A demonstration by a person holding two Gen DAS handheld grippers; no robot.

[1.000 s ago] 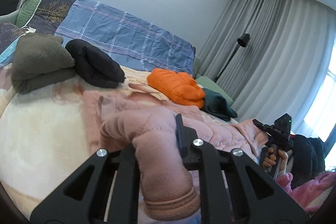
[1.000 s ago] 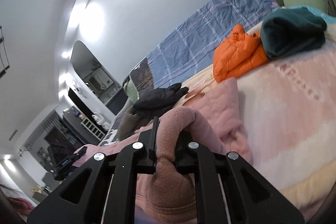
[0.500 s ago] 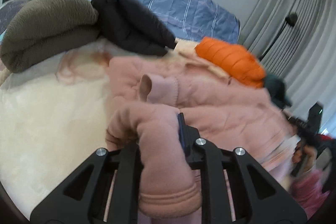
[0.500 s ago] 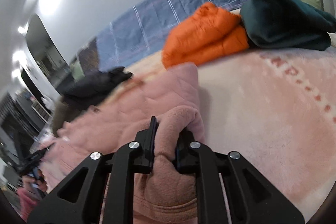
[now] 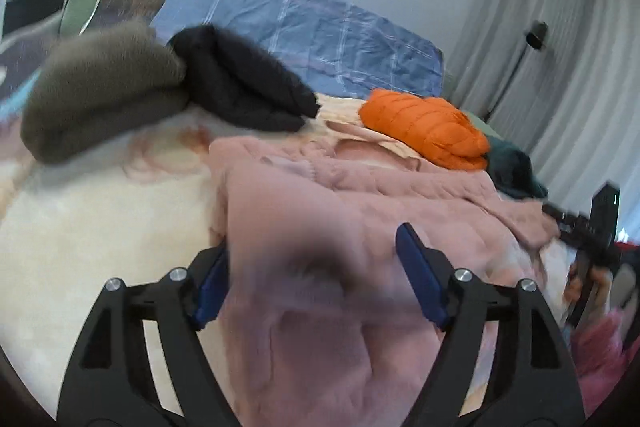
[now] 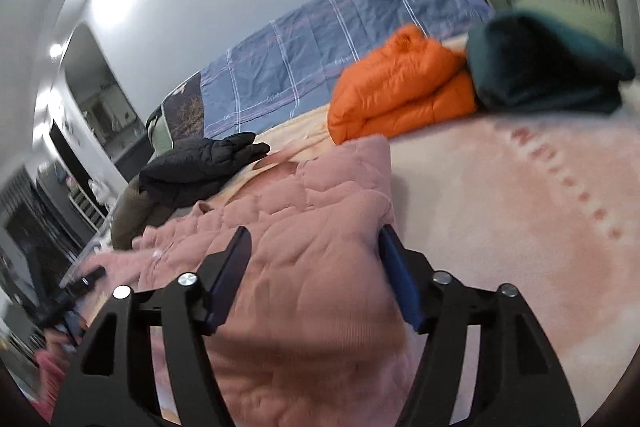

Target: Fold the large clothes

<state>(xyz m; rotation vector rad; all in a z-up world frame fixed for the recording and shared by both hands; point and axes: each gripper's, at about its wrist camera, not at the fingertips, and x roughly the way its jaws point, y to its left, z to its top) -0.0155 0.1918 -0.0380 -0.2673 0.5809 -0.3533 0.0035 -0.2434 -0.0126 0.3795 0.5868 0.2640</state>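
Jacket (image 5: 360, 195) on bed (image 5: 100, 235), folded clothes (image 5: 240, 87) behind

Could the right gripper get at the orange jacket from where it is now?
Probably yes. The right gripper is open, its jaws having just opened off the pink coat, and only the coat and bare blanket lie before the orange jacket.

Bare blanket (image 6: 520, 227) lies open right of the pink coat (image 6: 304, 227); folded orange jacket (image 6: 400, 91) blocks beyond.
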